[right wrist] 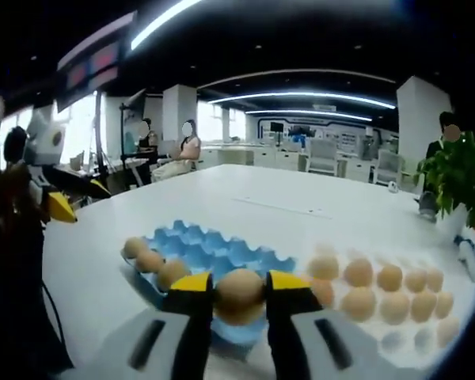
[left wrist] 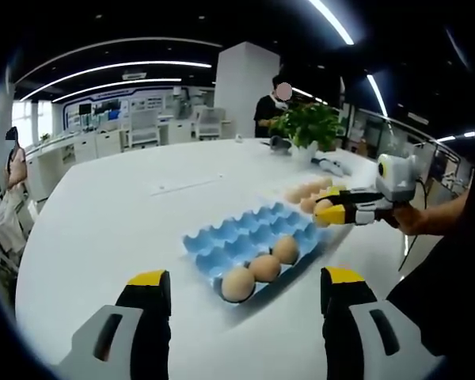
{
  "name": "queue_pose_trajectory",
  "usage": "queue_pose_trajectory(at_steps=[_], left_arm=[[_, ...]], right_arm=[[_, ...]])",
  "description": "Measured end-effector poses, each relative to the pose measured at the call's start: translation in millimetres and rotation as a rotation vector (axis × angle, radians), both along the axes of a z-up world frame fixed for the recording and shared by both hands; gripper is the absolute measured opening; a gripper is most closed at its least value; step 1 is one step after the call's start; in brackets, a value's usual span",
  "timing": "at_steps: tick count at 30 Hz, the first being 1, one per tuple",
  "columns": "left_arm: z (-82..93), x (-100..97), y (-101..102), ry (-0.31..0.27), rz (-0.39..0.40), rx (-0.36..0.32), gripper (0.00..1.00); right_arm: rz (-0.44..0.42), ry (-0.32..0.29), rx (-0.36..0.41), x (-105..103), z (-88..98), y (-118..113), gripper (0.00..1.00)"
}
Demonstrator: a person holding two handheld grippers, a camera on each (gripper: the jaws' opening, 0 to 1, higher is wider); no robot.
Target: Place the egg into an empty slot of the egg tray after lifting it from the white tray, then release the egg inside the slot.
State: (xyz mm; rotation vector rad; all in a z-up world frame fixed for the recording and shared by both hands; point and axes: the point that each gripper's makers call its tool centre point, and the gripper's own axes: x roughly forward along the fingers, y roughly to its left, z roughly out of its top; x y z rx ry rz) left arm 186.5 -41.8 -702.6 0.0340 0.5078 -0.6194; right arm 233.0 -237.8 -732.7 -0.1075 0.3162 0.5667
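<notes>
Left gripper (left wrist: 241, 289) low in the left gripper view, yellow-tipped jaws spread wide, nothing between them, hovering above white table (left wrist: 111, 222). Ahead, blue egg tray (left wrist: 249, 241) with three eggs (left wrist: 263, 267) in a row along its near edge, other slots bare. Beyond, right gripper (left wrist: 332, 212) entering from the right, held by a hand (left wrist: 412, 218), jaws clamped on an egg (left wrist: 324, 207). Behind that, more eggs on white tray (left wrist: 309, 190). Potted plant (left wrist: 307, 127) further back on the table.
</notes>
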Motion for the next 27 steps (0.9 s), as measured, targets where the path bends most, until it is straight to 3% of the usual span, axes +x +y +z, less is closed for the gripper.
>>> queue_pose_trajectory(at_steps=[27], left_arm=[[-0.1, 1.3, 4, 0.002, 0.008, 0.001, 0.78]], right_arm=[[0.121, 0.009, -0.035, 5, -22.4, 42, 0.25]])
